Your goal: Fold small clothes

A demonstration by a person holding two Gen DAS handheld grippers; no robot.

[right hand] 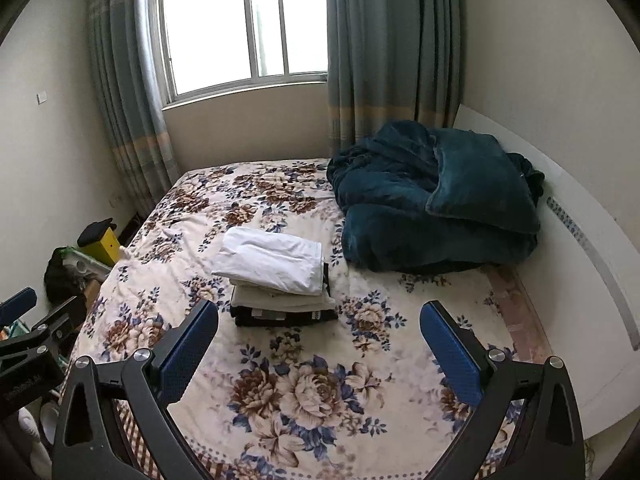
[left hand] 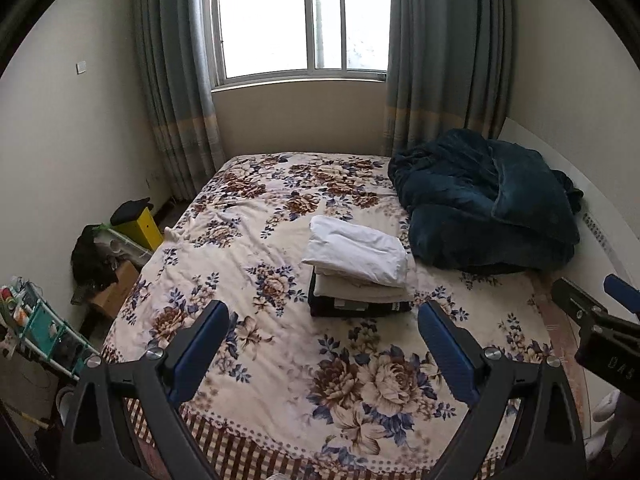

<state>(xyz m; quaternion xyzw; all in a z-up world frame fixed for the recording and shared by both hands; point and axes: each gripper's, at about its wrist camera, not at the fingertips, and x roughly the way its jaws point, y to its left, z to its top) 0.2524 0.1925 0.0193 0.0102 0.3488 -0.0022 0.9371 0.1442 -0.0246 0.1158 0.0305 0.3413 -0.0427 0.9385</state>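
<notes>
A stack of folded clothes (left hand: pixel 358 272) (right hand: pixel 278 276) lies in the middle of the floral bed (left hand: pixel 256 240) (right hand: pixel 312 392): a white piece on top, cream pieces under it, a dark one at the bottom. My left gripper (left hand: pixel 324 312) hovers open above the bed's near part, short of the stack, holding nothing. My right gripper (right hand: pixel 320 312) is open too, empty, just in front of the stack. Each gripper shows at the edge of the other's view: the right gripper (left hand: pixel 600 312) and the left gripper (right hand: pixel 28 320).
A crumpled dark teal blanket (left hand: pixel 484 200) (right hand: pixel 436 196) fills the bed's far right corner by the white headboard (right hand: pixel 580 240). Left of the bed stand a yellow box (left hand: pixel 142 226), a cardboard box (left hand: pixel 116 292) and a teal rack (left hand: pixel 44 328). Curtains (right hand: pixel 384 52) and a window lie behind.
</notes>
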